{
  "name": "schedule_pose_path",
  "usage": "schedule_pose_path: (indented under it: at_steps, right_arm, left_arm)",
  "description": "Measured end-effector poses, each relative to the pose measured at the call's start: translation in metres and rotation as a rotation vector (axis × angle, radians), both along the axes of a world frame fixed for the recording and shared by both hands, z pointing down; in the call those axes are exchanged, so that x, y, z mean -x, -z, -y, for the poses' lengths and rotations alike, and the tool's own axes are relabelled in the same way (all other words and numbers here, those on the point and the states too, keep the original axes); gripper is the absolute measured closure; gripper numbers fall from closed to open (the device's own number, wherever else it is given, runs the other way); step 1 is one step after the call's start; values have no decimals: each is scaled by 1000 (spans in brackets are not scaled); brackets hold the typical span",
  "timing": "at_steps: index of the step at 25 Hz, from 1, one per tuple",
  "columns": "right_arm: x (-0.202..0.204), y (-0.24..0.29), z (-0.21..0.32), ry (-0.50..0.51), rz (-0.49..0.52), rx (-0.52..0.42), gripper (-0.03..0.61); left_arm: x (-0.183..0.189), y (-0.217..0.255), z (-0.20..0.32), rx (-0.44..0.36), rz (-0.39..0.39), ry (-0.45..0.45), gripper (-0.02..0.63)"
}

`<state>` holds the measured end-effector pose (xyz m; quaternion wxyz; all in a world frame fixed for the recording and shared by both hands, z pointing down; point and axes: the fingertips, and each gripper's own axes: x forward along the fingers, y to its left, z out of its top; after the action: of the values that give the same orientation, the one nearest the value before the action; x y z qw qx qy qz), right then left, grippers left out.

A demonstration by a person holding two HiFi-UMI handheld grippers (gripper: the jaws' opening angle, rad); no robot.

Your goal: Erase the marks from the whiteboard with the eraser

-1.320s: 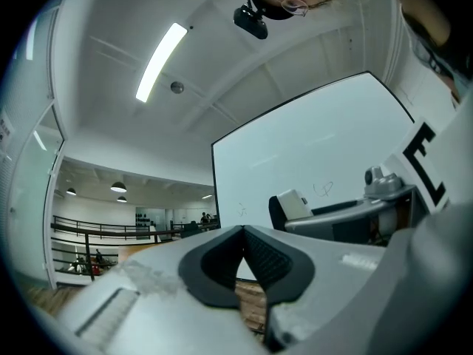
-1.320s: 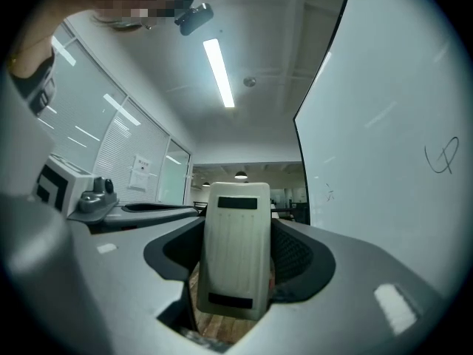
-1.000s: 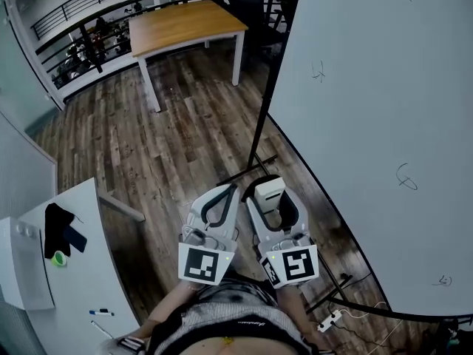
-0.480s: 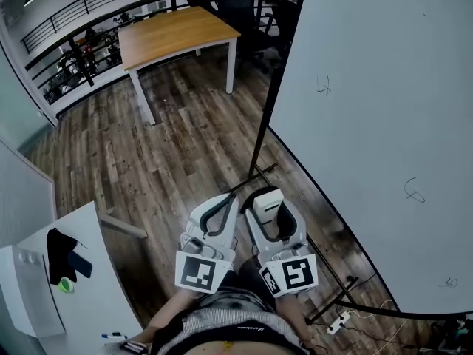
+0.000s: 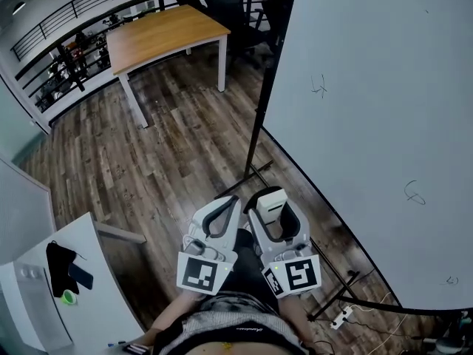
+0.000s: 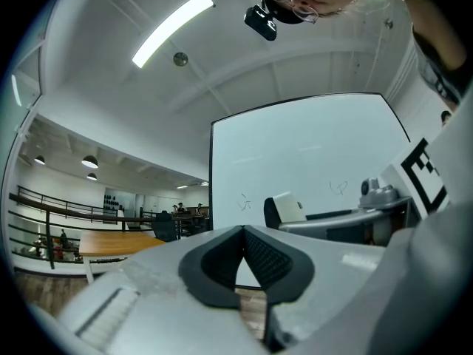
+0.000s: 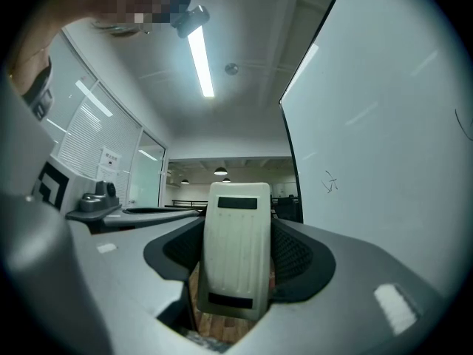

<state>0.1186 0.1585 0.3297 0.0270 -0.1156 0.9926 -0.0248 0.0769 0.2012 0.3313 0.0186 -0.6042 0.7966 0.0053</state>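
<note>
The whiteboard (image 5: 369, 124) fills the right side of the head view, tilted on its black stand. It bears small black marks: one high up (image 5: 318, 87), one lower down (image 5: 414, 192) and one near its bottom edge (image 5: 443, 279). My right gripper (image 5: 270, 198) is shut on the cream eraser (image 5: 271, 200), held low near my body and away from the board. The eraser (image 7: 236, 246) stands upright between the dark pads in the right gripper view, with a mark (image 7: 329, 183) beyond it. My left gripper (image 5: 228, 202) is shut on nothing beside it.
A wooden table (image 5: 166, 32) stands on the plank floor at the back, with a dark chair (image 5: 229, 6) and a railing (image 5: 66, 13) behind. A white desk (image 5: 81, 279) with small items sits at lower left. The stand's black legs (image 5: 255, 135) and a power strip (image 5: 341, 318) lie near my feet.
The head view has swung a little, so the table and the white desk sit further left. Both grippers keep the same pose near my body, the eraser still held.
</note>
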Motion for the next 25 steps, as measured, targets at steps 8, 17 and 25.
schedule_pose_path:
  at_steps: [8, 17, 25]
  right_arm:
    - [44, 3, 48, 2, 19, -1, 310]
    - [90, 12, 126, -70, 46, -25, 310]
    - [86, 35, 201, -193, 64, -90, 310]
  left_arm:
    - [47, 3, 40, 3, 7, 18, 611]
    - [91, 15, 127, -1, 45, -68, 611]
    - [97, 28, 206, -20, 75, -160, 611]
